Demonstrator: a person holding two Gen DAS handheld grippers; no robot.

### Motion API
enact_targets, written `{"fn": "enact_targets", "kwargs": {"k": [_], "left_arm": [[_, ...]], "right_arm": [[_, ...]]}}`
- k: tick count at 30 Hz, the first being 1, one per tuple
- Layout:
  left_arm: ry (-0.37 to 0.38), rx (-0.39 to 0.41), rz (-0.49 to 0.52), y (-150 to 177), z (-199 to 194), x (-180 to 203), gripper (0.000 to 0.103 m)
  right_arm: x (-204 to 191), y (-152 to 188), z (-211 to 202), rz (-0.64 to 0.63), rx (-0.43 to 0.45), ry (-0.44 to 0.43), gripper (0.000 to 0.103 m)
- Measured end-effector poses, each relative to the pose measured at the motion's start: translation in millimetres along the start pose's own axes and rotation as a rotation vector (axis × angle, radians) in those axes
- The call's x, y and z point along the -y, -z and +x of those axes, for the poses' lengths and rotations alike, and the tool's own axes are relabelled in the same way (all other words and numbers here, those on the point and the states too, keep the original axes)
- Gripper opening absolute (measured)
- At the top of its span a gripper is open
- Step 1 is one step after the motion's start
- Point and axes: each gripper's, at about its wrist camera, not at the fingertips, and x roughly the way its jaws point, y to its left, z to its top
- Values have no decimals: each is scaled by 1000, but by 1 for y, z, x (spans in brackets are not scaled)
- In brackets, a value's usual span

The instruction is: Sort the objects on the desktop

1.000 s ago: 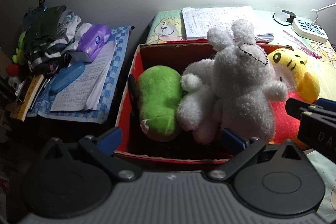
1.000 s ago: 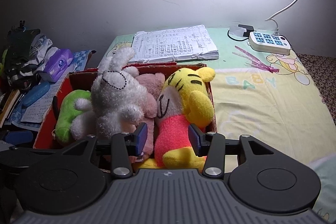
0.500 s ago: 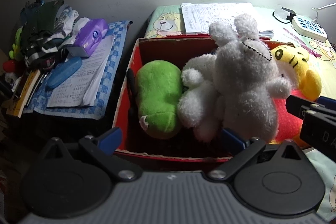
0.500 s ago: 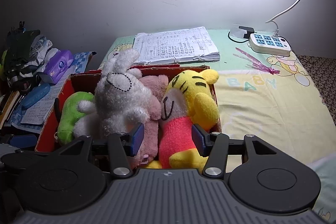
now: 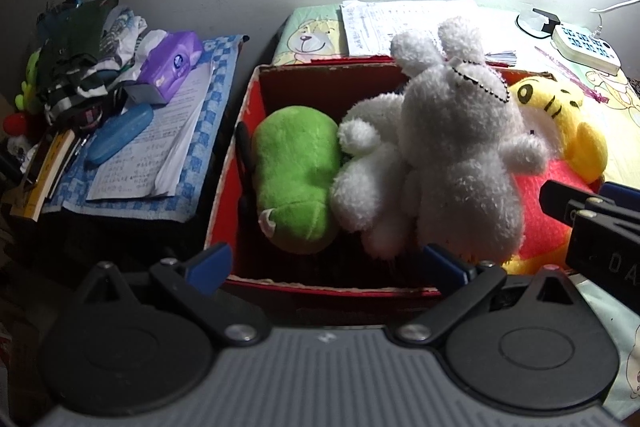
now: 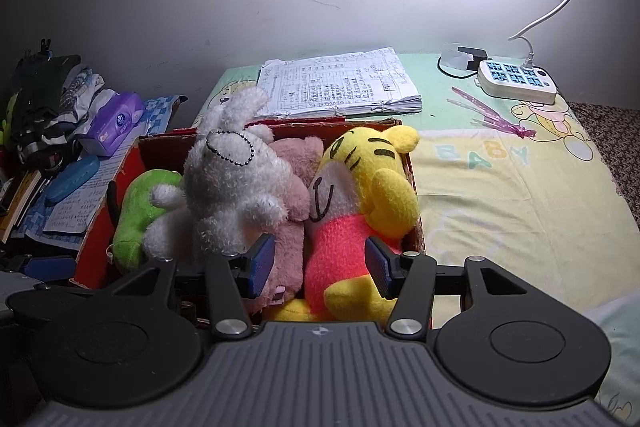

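left gripper [image 5: 326,265]: jaws wide, holding nothing, nearer the red cardboard box [image 5: 240,131] than before | right gripper [image 6: 320,263]: half-spread, straddling yellow-and-pink plush tiger [image 6: 360,195], unclamped, slightly advanced | tiger: box's right end, beside fluffy white plush rabbit [image 6: 232,171]

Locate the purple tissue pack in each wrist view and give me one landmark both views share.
Left wrist view: the purple tissue pack sits upper left, on the checkered cloth left of the red box, above the blue case.
Right wrist view: it sits at the far left, mid-height, again left of the red box.
Shared landmark: the grey rabbit plush standing in the box.
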Motion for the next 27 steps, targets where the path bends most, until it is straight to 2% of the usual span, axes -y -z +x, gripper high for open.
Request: {"fn": "enact_targets", "kwargs": {"k": [27], "left_arm": [[7, 13, 12, -1, 1, -7, 101]], "right_arm": [[-8, 2, 2, -13, 6, 34, 53]]}}
